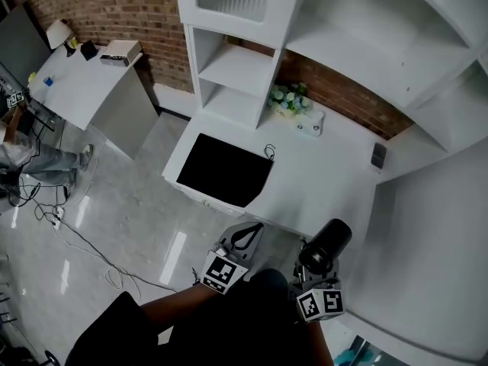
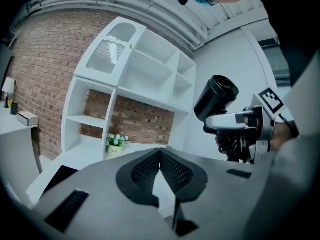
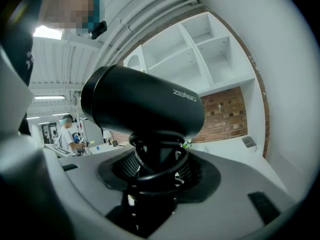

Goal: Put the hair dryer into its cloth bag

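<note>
The black hair dryer (image 1: 326, 244) stands upright in my right gripper (image 1: 311, 274), which is shut on its handle with the coiled cord wrapped round it. In the right gripper view its barrel (image 3: 145, 106) fills the middle above the jaws. The left gripper view shows the dryer (image 2: 216, 98) at the right. The black cloth bag (image 1: 225, 170) lies flat on the white desk (image 1: 328, 181), ahead of both grippers. My left gripper (image 1: 246, 235) hovers before the desk's near edge, jaws together with nothing between them. A corner of the bag (image 2: 62, 173) shows low at the left.
A white shelf unit (image 1: 229, 59) rises behind the desk against a brick wall. A small flower pot (image 1: 288, 100), a white box (image 1: 309, 128) and a grey device (image 1: 378, 155) sit at the back of the desk. Another table (image 1: 84, 82), a person and floor cables are at far left.
</note>
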`<action>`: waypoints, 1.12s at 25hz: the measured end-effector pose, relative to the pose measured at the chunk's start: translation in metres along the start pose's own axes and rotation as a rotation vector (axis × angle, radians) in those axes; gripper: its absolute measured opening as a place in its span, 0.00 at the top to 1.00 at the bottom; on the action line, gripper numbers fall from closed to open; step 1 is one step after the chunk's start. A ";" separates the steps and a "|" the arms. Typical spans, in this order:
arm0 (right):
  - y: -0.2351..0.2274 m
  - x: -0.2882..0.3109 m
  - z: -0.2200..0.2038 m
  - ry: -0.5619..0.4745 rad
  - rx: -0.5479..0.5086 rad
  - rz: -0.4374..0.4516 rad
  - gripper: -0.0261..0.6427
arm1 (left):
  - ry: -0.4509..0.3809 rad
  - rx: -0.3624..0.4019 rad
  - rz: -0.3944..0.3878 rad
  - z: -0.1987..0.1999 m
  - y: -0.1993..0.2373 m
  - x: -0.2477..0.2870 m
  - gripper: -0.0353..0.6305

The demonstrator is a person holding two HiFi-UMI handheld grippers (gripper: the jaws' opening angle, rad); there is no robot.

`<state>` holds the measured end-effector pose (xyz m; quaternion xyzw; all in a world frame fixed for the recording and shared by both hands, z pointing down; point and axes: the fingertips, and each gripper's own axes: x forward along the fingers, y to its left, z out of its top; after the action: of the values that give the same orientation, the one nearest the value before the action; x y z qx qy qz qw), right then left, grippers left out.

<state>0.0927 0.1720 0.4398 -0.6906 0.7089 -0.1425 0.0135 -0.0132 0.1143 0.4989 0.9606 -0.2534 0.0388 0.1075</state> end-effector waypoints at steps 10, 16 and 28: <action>-0.019 0.049 -0.013 0.038 0.036 0.018 0.61 | 0.074 0.014 0.068 -0.022 0.048 0.036 0.92; -0.036 0.084 -0.018 0.065 0.019 0.063 0.61 | 0.145 0.043 0.133 -0.046 0.091 0.066 0.92; -0.075 0.141 -0.049 0.144 0.040 0.110 0.61 | 0.356 0.056 0.098 -0.120 0.114 0.129 0.92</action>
<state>0.1489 0.0420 0.5288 -0.6381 0.7420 -0.2048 -0.0158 0.0396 -0.0168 0.6540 0.9277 -0.2755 0.2205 0.1219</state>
